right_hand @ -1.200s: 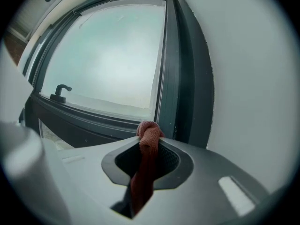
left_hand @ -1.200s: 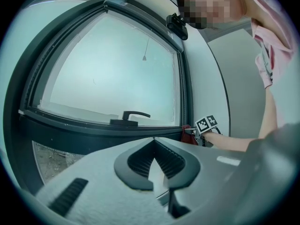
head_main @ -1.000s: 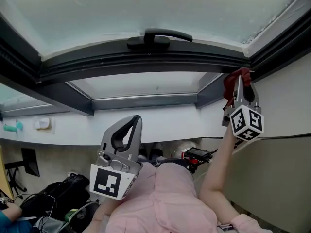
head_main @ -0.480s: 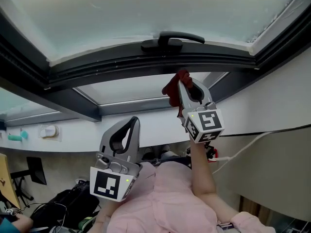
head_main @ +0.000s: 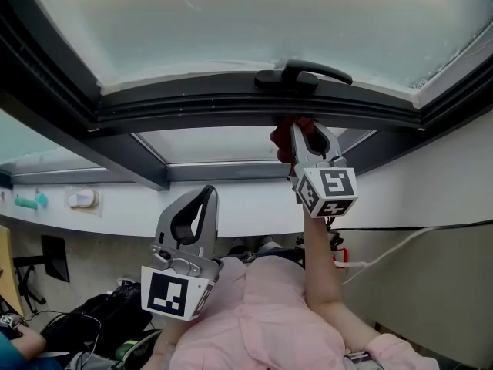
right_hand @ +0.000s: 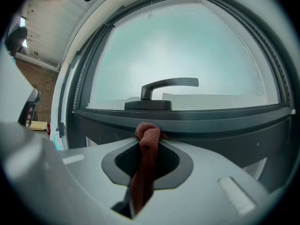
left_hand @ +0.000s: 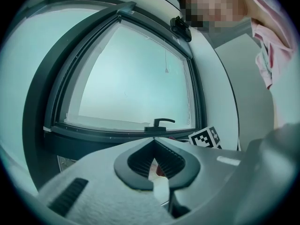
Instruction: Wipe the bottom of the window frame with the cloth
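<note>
**Red cloth at the bottom rail, just under the handle**

The right gripper [right_hand: 147, 143] has its jaws closed on a red cloth [right_hand: 142, 172]. The cloth runs as a narrow twisted strip down between the dark pads, and its bunched, knot-like end sticks out past the jaw tips. In the right gripper view that end sits against the dark bottom rail of the window frame [right_hand: 220, 123], directly below the black window handle [right_hand: 161, 86].

In the head view the right gripper [head_main: 299, 129] is raised on an outstretched arm. The cloth [head_main: 282, 136] meets the underside of the window frame [head_main: 192, 105] right of the rail's middle, just beneath the window handle [head_main: 304, 74].

The left gripper [head_main: 209, 194] hangs lower, well apart from the frame, near the person's pink shirt [head_main: 269, 314]. Its own view shows the left gripper [left_hand: 153, 142] with its jaw tips together and nothing between them.

Frosted glass [head_main: 254, 21] fills the sash above the rail.
</note>
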`<state>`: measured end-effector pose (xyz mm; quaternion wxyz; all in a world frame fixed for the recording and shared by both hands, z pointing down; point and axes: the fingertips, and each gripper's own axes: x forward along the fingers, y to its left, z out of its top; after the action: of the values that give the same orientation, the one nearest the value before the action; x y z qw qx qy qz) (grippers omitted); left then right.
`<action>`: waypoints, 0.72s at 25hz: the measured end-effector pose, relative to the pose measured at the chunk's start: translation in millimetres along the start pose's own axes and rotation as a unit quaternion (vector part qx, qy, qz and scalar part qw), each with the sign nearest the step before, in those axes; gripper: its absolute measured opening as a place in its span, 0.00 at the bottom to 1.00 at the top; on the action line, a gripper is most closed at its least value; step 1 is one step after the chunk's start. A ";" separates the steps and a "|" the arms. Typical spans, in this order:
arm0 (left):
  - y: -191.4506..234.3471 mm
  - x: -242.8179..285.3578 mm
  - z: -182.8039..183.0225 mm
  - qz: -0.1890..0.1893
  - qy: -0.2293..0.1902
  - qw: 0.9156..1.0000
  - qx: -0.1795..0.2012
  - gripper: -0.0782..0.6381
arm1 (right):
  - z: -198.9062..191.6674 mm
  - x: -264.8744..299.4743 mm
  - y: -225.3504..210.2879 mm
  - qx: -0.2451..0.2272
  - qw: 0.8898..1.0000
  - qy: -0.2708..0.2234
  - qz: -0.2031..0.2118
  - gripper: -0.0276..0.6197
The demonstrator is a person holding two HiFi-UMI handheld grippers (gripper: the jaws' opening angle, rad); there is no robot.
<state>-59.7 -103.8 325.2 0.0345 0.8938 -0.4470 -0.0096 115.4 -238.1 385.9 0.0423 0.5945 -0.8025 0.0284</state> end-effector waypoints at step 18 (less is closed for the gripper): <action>-11.4 13.4 5.1 0.009 -0.004 1.000 0.008 0.11 | -0.6 2.3 0.0 -0.030 0.999 0.003 0.036 0.12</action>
<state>-42.9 -107.9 319.5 0.0255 0.8899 -0.4553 -0.0095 114.8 -240.2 386.7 0.0613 0.5633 -0.8240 0.0074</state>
